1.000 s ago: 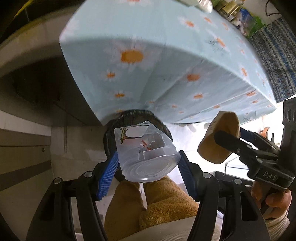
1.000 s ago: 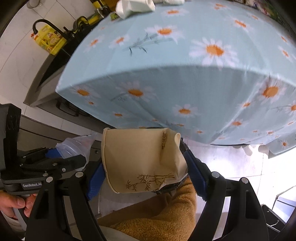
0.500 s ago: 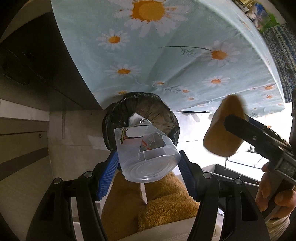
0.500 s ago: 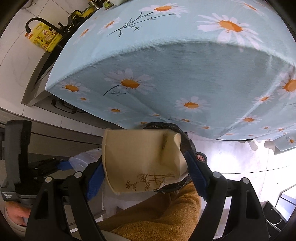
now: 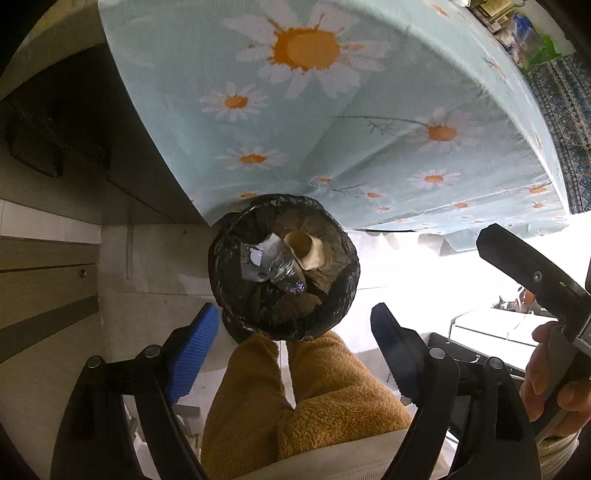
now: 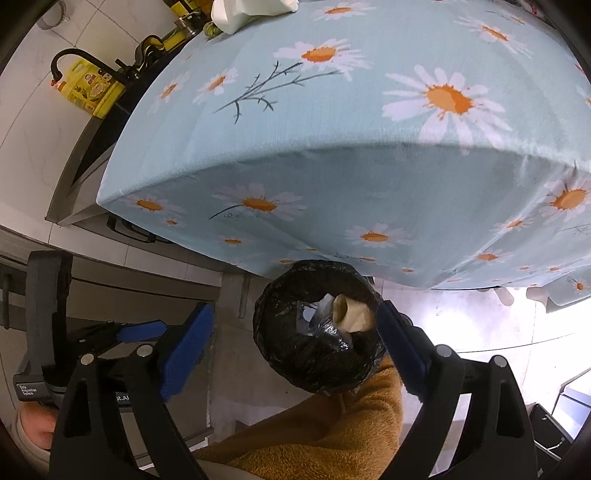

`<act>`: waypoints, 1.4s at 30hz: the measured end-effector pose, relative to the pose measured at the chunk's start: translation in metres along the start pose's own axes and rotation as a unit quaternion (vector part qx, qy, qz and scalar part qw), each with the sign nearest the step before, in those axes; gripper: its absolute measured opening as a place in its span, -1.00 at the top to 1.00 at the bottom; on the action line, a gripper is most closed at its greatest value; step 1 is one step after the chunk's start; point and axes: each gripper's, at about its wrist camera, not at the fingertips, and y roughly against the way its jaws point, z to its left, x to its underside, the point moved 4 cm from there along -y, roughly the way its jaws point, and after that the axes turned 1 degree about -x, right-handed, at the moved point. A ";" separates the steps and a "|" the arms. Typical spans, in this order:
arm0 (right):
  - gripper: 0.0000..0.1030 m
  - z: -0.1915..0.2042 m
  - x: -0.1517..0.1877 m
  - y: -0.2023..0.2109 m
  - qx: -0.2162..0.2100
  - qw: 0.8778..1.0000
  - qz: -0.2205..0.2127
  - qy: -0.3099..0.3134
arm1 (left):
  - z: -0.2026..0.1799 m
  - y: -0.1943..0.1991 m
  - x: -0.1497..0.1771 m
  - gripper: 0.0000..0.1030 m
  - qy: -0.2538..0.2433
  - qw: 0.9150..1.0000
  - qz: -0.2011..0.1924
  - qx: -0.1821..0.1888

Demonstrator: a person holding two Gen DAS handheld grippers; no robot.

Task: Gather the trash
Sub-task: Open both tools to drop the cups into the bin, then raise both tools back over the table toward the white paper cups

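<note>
Both cups have left the grippers since the earlier frames: the clear cup point(image 5: 271, 267) and the paper cup point(image 5: 304, 249) now lie in the bin point(image 5: 284, 325), where a second ago each sat clamped between blue pads. Both sets of jaws have just been opening, and nothing is between them now.

Nearest, the left gripper point(image 5: 291, 343) stands with its pads spread wide apart and empty, pointing steeply down over the bin. The right gripper point(image 6: 295, 339) is likewise spread wide and empty, the bin showing in its gap. A person's legs in mustard fleece point(image 5: 295, 398) stand just behind the bin, at its near rim.

The bin, lined with a black bag, sits on the floor at the foot of the table. The paper cup lies on its side toward the right of the opening, touching the crumpled clear cup at its left.

Beyond, the daisy tablecloth point(image 6: 332, 147) hangs over the table edge above the bin. At the far end of the tabletop something white point(image 6: 251, 11) lies, too cropped to identify.

Judgement: the drop step is complete for these two items. The next move calls for lifting both grippers clear of the bin and checking the tabletop for remaining trash, possibly that white item.
</note>
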 end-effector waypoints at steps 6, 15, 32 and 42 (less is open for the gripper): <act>-0.72 0.005 -0.002 0.010 0.004 1.000 -0.012 0.001 | -0.004 0.017 -0.005 -0.59 -0.009 1.000 -0.016 0.001; -0.72 0.016 -0.001 0.038 0.011 0.999 -0.045 0.002 | -0.015 0.060 -0.010 -0.59 -0.033 0.998 -0.058 0.013; -0.72 0.028 -0.037 0.096 0.032 0.992 -0.124 0.018 | -0.039 0.135 -0.049 -0.59 -0.068 0.986 -0.149 0.017; -0.72 -0.001 -0.102 0.114 0.027 0.988 -0.151 0.035 | -0.072 0.150 -0.107 -0.59 -0.071 0.980 -0.187 -0.007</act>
